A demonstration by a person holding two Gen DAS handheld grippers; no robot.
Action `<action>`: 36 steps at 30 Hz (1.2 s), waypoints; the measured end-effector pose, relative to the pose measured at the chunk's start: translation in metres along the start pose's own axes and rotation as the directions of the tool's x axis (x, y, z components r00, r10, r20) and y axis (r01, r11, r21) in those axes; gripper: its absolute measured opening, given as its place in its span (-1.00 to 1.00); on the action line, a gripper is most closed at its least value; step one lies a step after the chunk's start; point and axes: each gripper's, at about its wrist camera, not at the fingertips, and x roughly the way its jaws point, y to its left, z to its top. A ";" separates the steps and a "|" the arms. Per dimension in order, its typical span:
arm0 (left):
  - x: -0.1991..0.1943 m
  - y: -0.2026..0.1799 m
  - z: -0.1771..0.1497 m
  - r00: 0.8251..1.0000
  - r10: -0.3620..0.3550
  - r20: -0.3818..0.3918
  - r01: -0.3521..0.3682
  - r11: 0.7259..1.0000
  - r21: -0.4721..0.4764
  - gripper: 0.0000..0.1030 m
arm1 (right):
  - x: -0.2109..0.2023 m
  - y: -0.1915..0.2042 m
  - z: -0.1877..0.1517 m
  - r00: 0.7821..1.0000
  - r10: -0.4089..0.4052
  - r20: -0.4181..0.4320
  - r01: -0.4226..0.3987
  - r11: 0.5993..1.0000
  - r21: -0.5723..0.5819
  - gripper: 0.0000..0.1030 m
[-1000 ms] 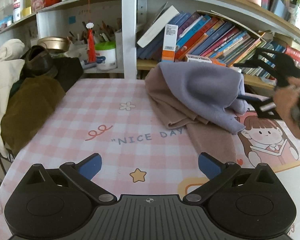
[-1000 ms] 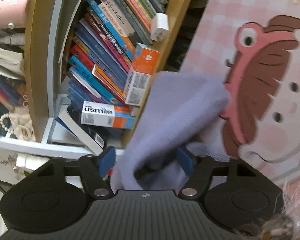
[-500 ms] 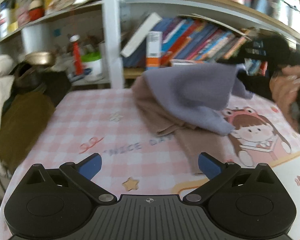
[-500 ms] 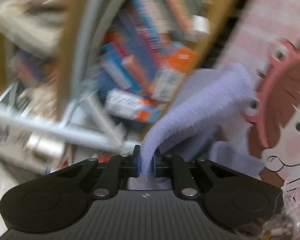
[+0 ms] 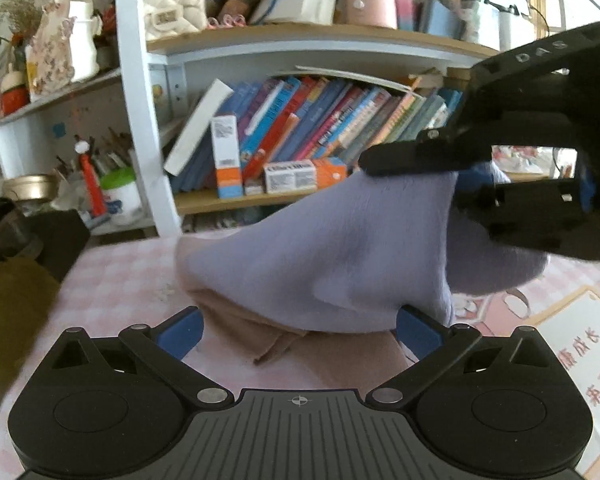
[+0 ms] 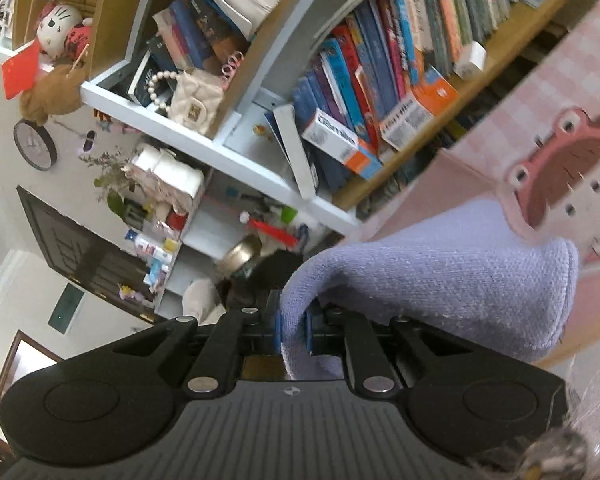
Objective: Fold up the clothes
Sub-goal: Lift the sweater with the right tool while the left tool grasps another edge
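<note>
A lavender knit garment (image 5: 340,256) hangs lifted above the pink checked table (image 5: 120,272), its lower part still draped over a tan garment (image 5: 260,336). My right gripper (image 6: 291,330) is shut on an edge of the lavender garment (image 6: 440,280); it also shows in the left wrist view (image 5: 500,184) at the upper right, holding the cloth up. My left gripper (image 5: 298,330) is open and empty, its blue fingertips (image 5: 180,332) just below the hanging lavender cloth and above the tan garment.
A bookshelf (image 5: 300,128) full of books and boxes stands behind the table. Dark and olive clothes (image 5: 16,300) are piled at the left table edge. A cartoon girl print (image 6: 560,168) covers the table's right part.
My right gripper closed on the lavender garment and lifted it up. My left gripper moved forward and closer, now right under the raised cloth.
</note>
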 end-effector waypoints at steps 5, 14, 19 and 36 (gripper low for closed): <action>-0.004 -0.009 -0.006 0.999 -0.040 -0.014 0.040 0.999 -0.019 0.99 | -0.016 -0.007 -0.012 1.000 -0.022 0.001 0.022 1.000 0.008 -0.80; -0.015 -0.020 -0.006 0.997 -0.074 0.006 0.074 0.997 -0.002 0.97 | -0.022 -0.029 -0.005 0.997 -0.081 -0.007 0.081 0.994 0.074 -0.80; -0.019 -0.023 -0.008 0.994 -0.106 0.001 0.106 0.994 -0.001 0.75 | -0.022 -0.041 -0.003 0.996 -0.090 -0.026 0.092 0.989 0.112 -0.80; 0.004 -0.024 -0.010 0.998 -0.028 -0.054 0.028 1.000 -0.001 -0.07 | -0.016 -0.037 -0.014 0.991 -0.091 -0.095 0.102 0.988 0.118 -0.79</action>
